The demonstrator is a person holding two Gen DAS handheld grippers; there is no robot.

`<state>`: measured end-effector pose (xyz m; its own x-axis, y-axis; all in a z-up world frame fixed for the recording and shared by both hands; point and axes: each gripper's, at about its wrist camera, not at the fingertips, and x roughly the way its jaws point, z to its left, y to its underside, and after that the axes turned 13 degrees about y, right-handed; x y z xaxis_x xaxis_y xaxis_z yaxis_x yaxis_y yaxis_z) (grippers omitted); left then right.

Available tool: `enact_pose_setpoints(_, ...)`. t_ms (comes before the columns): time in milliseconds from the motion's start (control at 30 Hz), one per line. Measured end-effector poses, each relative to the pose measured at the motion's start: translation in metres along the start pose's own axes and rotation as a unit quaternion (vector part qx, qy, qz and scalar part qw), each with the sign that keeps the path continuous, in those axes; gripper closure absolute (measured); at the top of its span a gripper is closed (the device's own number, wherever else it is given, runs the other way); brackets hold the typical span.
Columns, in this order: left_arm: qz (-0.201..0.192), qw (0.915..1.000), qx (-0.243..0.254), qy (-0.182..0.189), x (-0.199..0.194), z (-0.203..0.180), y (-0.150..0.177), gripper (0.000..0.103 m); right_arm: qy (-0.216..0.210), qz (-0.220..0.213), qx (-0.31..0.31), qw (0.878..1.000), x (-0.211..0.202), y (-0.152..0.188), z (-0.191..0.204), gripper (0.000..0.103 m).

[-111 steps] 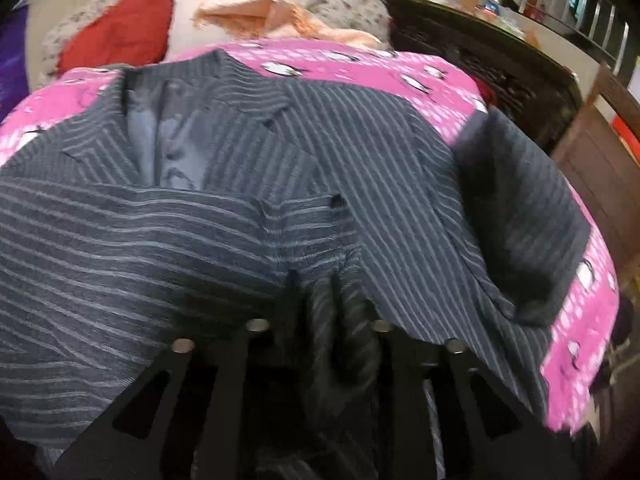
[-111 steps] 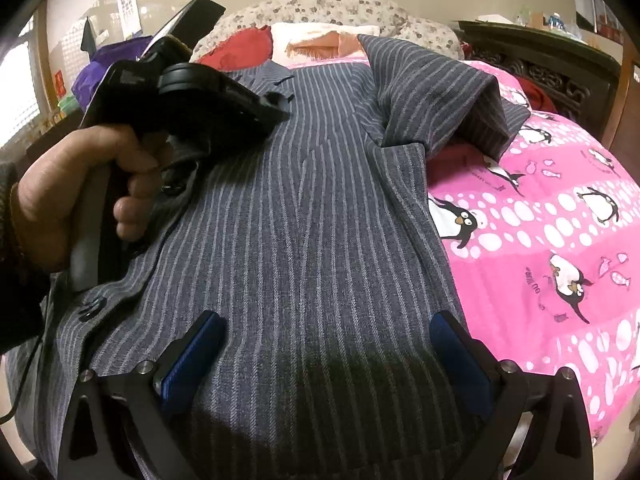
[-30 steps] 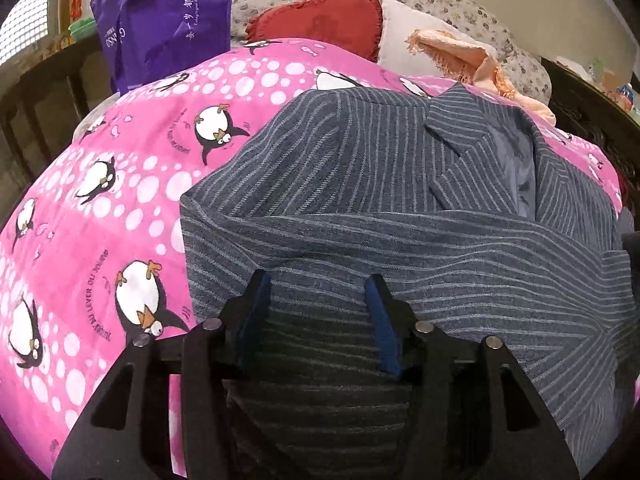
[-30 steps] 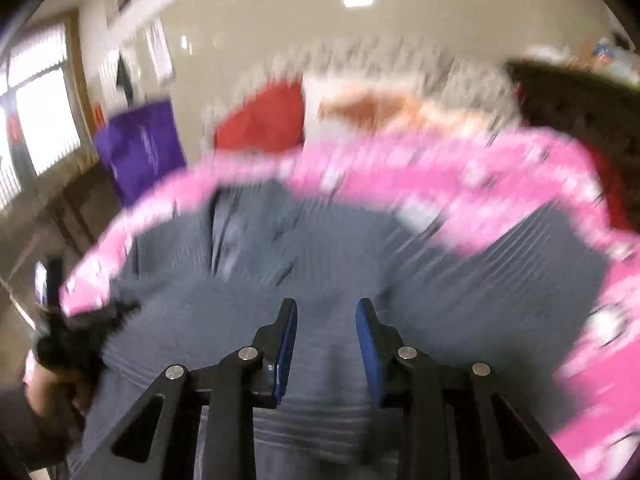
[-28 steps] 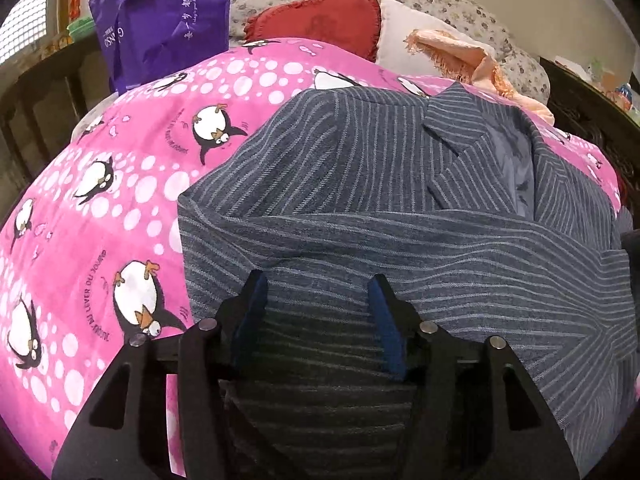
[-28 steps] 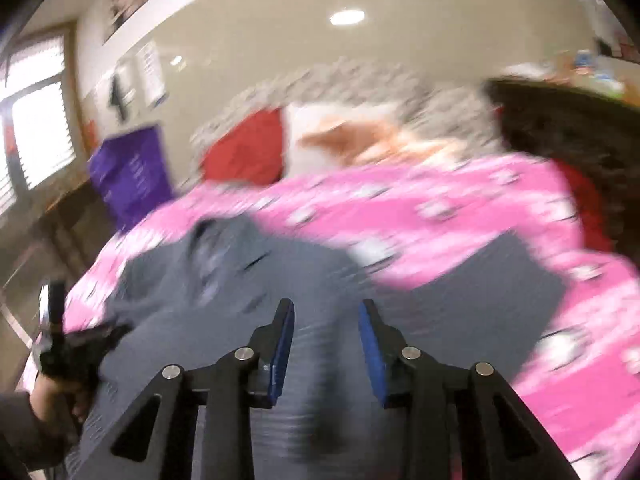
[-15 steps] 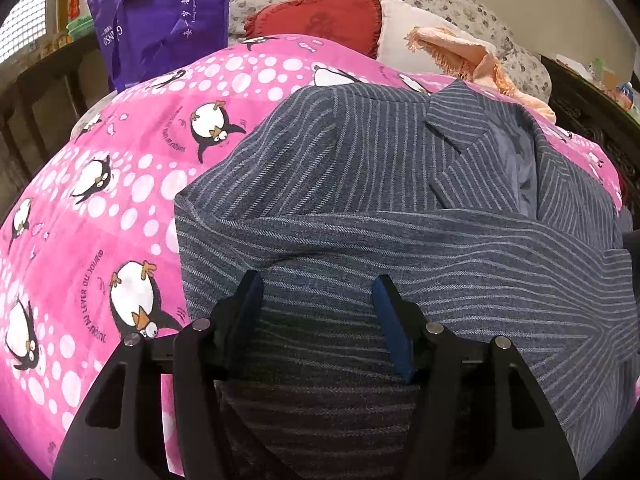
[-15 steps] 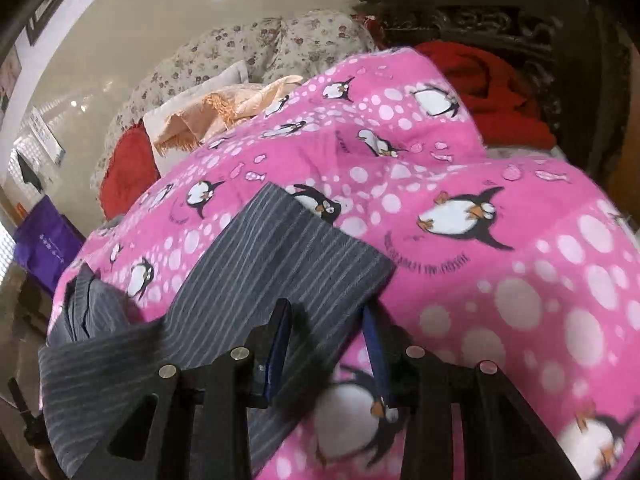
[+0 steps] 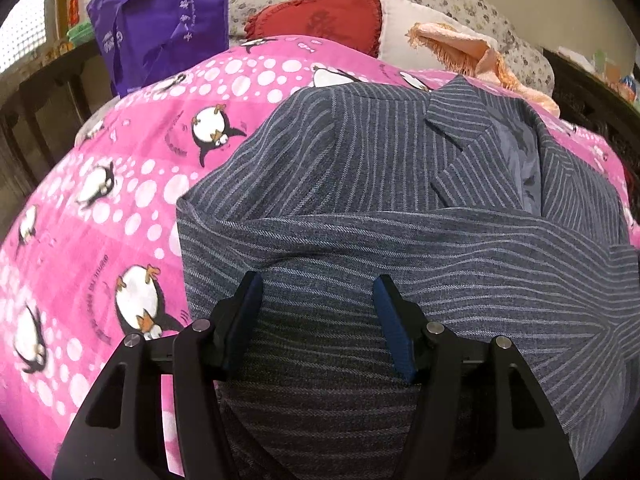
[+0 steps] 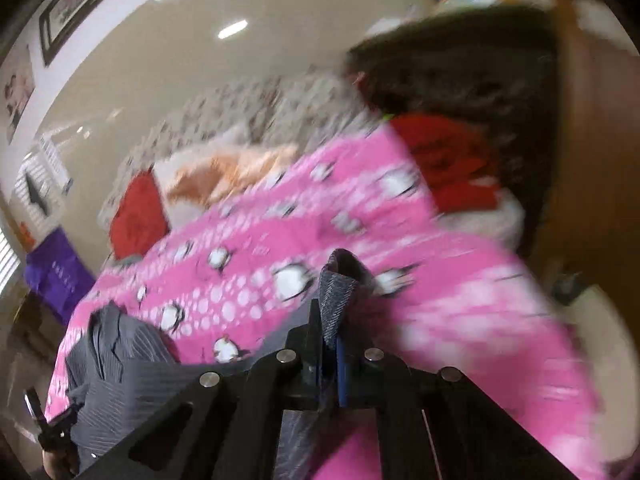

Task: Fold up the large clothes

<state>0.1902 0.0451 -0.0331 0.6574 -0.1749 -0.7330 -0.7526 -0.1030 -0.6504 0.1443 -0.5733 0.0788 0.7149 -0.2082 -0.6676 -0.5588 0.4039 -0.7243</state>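
Note:
A grey pinstriped jacket [image 9: 380, 184] lies on the pink penguin bedspread [image 9: 100, 200], collar toward the pillows, one sleeve folded across its front. My left gripper [image 9: 318, 304] hovers open over that folded sleeve, nothing pinched between its blue pads. In the blurred right wrist view the right gripper [image 10: 332, 344] is shut on the cuff end of the other jacket sleeve [image 10: 340, 280], which sticks up between the jaws. The jacket body [image 10: 120, 368] lies far to the left, and the left gripper's handle shows at the lower left edge.
Red cushion [image 9: 320, 24], white pillow and peach fringed cloth [image 9: 460, 48] at the bed's head. A purple bag [image 9: 160, 20] stands at the left. Dark carved wooden furniture [image 10: 460, 72] and a red cloth [image 10: 452, 160] lie beyond the bed's right side.
The right gripper swept right across the bed to the outstretched sleeve end and closed on it. The left gripper stayed over the folded sleeve, jaws slightly wider.

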Motion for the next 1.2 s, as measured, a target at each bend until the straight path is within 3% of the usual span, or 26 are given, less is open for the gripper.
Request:
enact_pose_setpoints(100, 0.005, 0.9976, 0.048, -0.05, -0.023, -0.009, -0.01, 0.045, 0.016, -0.015, 0.013, 1.0, -0.043, -0.009, -0.028, 0.099)
enact_pose_setpoints(167, -0.012, 0.9966, 0.062, -0.054, -0.048, -0.007, -0.01, 0.045, 0.022, -0.022, 0.004, 1.0, -0.066, -0.009, -0.032, 0.099)
enact_pose_setpoints(267, -0.016, 0.9923, 0.072, -0.1, -0.081, 0.006, 0.007, 0.045, 0.002, -0.037, -0.004, 0.999, -0.096, -0.01, -0.018, 0.099)
enact_pose_setpoints(333, -0.018, 0.9871, 0.07, -0.143, -0.098, 0.022, 0.027, 0.045, -0.03, -0.047, -0.013, 0.998, -0.113, -0.01, 0.012, 0.099)
enact_pose_setpoints(367, -0.02, 0.9826, 0.069, -0.171, -0.105, 0.031, 0.038, 0.045, -0.044, -0.049, -0.015, 0.998, -0.118, -0.009, 0.024, 0.099)
enact_pose_setpoints(433, -0.02, 0.9618, 0.059, -0.266, -0.119, 0.053, 0.06, 0.045, -0.089, -0.052, -0.029, 0.994, -0.129, -0.007, 0.069, 0.099)
enact_pose_setpoints(500, -0.014, 0.9518, 0.043, -0.303, -0.127, 0.074, 0.076, 0.045, -0.134, -0.053, -0.052, 0.988, -0.138, 0.001, 0.122, 0.099)
enact_pose_setpoints(667, 0.004, 0.9607, -0.034, -0.275, -0.149, 0.122, 0.1, 0.045, -0.227, -0.028, -0.104, 0.968, -0.136, 0.032, 0.257, 0.099)
enact_pose_setpoints(833, -0.003, 0.9676, -0.059, -0.245, -0.167, 0.131, 0.102, 0.045, -0.287, 0.034, -0.165, 0.943, -0.101, 0.108, 0.395, 0.099)
enact_pose_setpoints(967, -0.006, 0.9699, -0.058, -0.236, -0.175, 0.128, 0.101, 0.045, -0.284, 0.081, -0.255, 0.921, -0.065, 0.198, 0.472, 0.099)
enact_pose_setpoints(1067, -0.009, 0.9734, -0.067, -0.219, -0.181, 0.131, 0.098, 0.045, -0.243, 0.14, -0.313, 0.908, -0.03, 0.263, 0.492, 0.098)
enact_pose_setpoints(1133, -0.015, 0.9757, -0.072, -0.206, -0.184, 0.13, 0.095, 0.045, -0.231, 0.137, -0.335, 0.903, -0.024, 0.286, 0.487, 0.091)
enact_pose_setpoints(1200, -0.019, 0.9784, -0.071, -0.193, -0.183, 0.126, 0.088, 0.045, -0.251, 0.125, -0.328, 0.902, -0.034, 0.287, 0.474, 0.053)
